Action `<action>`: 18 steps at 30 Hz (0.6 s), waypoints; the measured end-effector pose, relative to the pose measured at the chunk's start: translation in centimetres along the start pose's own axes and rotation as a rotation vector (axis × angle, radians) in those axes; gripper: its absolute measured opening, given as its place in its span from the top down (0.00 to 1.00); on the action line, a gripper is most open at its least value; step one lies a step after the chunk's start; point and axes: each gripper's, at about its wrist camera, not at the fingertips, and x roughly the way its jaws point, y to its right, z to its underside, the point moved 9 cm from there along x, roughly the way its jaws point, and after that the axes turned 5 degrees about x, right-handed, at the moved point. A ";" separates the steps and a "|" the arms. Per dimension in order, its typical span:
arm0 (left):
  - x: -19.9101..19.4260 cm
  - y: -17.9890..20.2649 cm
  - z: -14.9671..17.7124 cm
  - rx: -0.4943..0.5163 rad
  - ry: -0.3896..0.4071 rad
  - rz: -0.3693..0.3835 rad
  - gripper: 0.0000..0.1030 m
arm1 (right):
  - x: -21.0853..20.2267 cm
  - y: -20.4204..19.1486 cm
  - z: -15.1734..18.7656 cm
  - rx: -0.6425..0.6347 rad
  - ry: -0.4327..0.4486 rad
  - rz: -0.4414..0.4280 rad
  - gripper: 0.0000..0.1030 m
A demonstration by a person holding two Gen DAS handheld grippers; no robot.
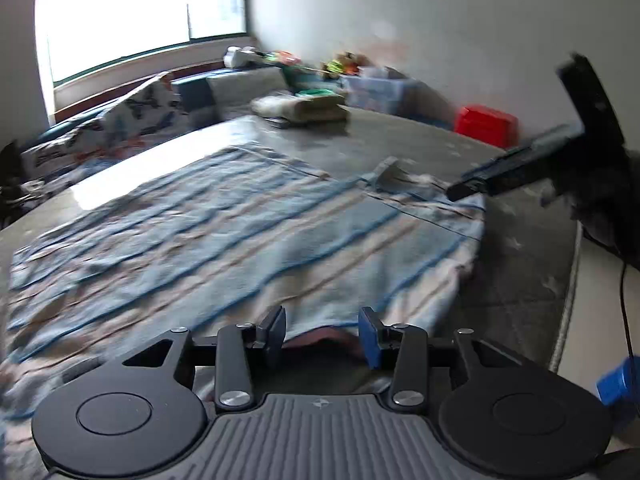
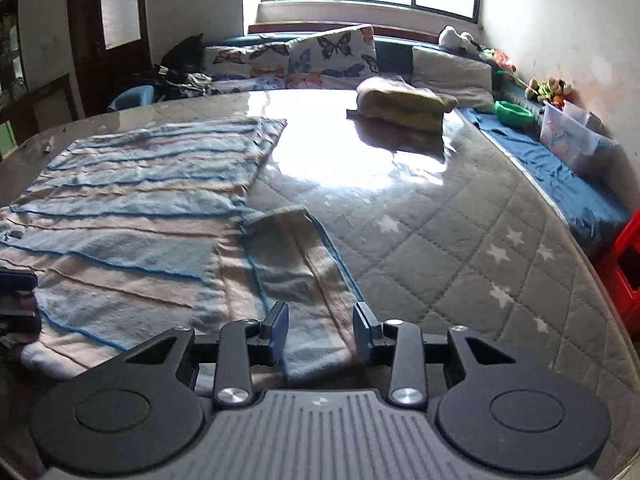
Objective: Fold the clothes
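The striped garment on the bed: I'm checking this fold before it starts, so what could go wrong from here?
1. Both grippers, left and right, are open over the garment's near edge; a shallow pinch may catch one layer only.
2. The sleeve is folded over the body, so lifting might let it slide out.
3. The mattress looks glossy; the cloth may slip when pulled.

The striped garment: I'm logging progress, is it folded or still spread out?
Mostly spread: the striped garment lies flat on the mattress, only its sleeve folded inward.
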 end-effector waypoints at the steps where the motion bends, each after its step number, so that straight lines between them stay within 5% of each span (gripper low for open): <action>1: -0.5 -0.7 0.2 -0.016 0.004 -0.019 0.56 | -0.3 -0.7 -0.2 -0.015 0.011 -0.015 0.64; 8: -4.0 -8.1 2.7 -0.208 -0.013 -0.205 0.55 | -0.4 -5.8 -0.4 -0.097 0.023 -0.144 0.58; 18: -8.6 -20.6 6.8 -0.404 -0.042 -0.518 0.56 | 1.1 -7.1 1.0 -0.080 -0.025 -0.160 0.56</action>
